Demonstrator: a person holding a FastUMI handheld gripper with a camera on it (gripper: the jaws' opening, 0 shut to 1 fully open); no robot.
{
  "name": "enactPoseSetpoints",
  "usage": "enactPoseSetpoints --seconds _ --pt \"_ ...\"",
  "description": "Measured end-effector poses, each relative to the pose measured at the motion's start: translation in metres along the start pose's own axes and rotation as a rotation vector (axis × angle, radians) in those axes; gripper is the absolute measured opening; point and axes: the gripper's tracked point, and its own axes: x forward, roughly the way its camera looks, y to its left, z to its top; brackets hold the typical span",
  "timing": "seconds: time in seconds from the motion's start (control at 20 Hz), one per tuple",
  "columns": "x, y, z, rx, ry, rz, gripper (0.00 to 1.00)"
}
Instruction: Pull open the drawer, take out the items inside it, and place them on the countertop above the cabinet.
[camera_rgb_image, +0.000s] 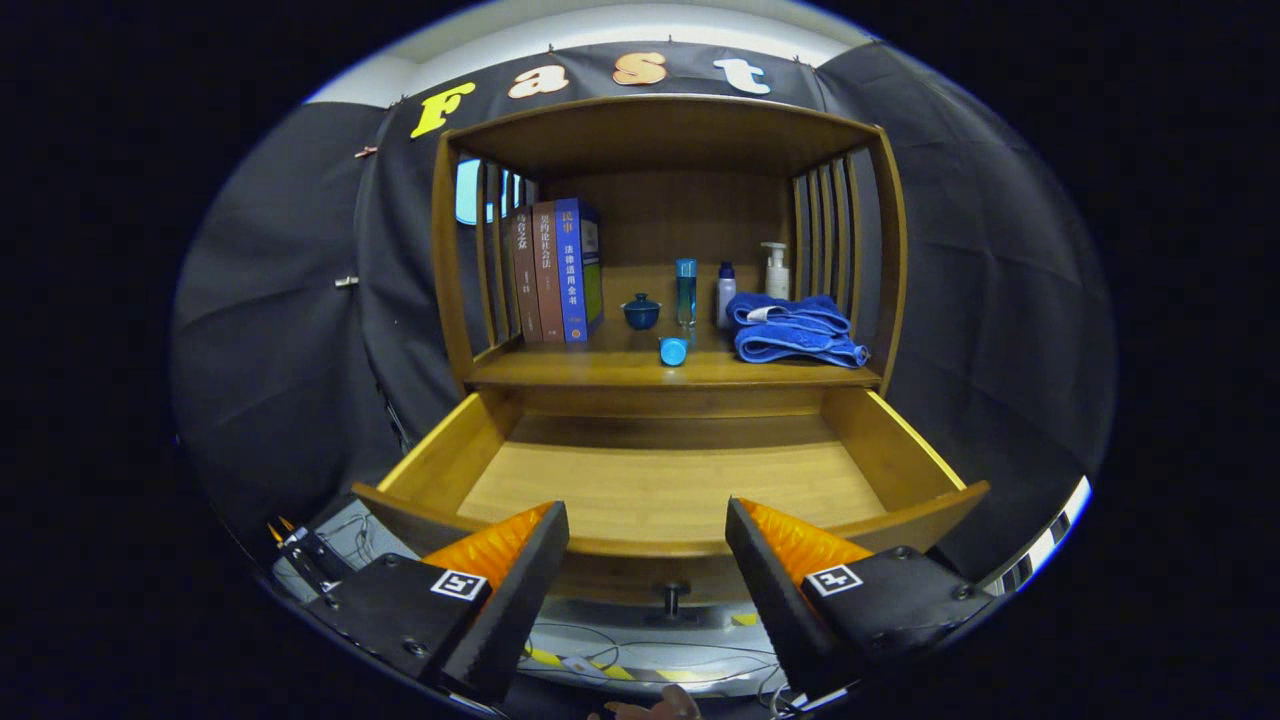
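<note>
The wooden drawer (905, 450) stands pulled out just beyond my fingers, and its bare wooden floor holds nothing that I can see. Its small dark knob (672, 598) sits on the front panel, between and below my fingertips. My gripper (648, 530) is open, fingers wide apart with nothing between them, hovering above the drawer's front edge. On the countertop (600, 368) above the drawer lie a small blue cylinder (673, 351) on its side near the front edge, a folded blue towel (795, 328), a dark blue lidded cup (641, 312), a tall teal bottle (685, 291), a small white bottle (726, 294) and a pump bottle (776, 272).
Three upright books (555, 270) stand at the left of the countertop against slatted side walls (825, 235). A wooden top (660, 125) roofs the shelf. Cables and striped tape (560, 662) lie on the floor below the drawer front. Part of a hand (650, 710) shows beneath the gripper.
</note>
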Motion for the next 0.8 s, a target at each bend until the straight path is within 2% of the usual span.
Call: enactPoseSetpoints --seconds 0.3,0.8 --pt "-0.002 -0.012 -0.05 0.046 0.05 -0.074 0.99" --pt "0.013 -0.008 -0.05 0.041 0.038 -0.07 0.99"
